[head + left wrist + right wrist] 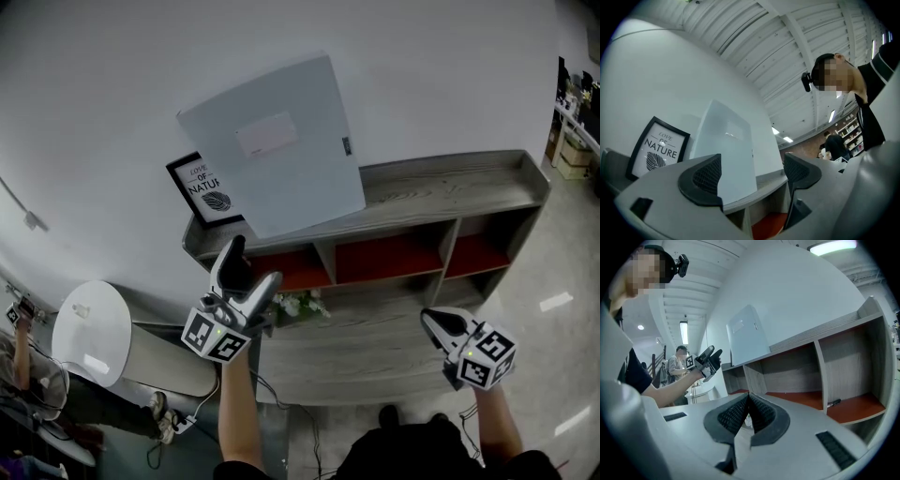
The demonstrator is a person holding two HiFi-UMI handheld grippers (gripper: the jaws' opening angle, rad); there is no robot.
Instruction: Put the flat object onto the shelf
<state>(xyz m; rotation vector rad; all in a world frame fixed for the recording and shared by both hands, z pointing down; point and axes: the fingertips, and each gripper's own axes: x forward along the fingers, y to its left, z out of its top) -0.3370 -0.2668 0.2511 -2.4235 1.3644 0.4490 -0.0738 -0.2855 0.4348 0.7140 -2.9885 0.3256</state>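
Note:
The flat object, a pale grey file box [277, 141], stands upright on the top of the grey wooden shelf [450, 183] and leans on the white wall. It also shows in the left gripper view as the file box [726, 145], and in the right gripper view as the file box [747, 333]. My left gripper [253, 267] is open just below and in front of it, apart from it, with nothing between its jaws [750, 176]. My right gripper [433, 321] is shut and empty, low in front of the shelf [748, 411].
A framed "NATURE" print [206, 187] leans on the wall left of the file box. The shelf has red-floored compartments [389, 258]; a pen [833, 402] lies in one. White flowers [300, 305] sit on a lower level. A round white table [89, 333] and a person stand left.

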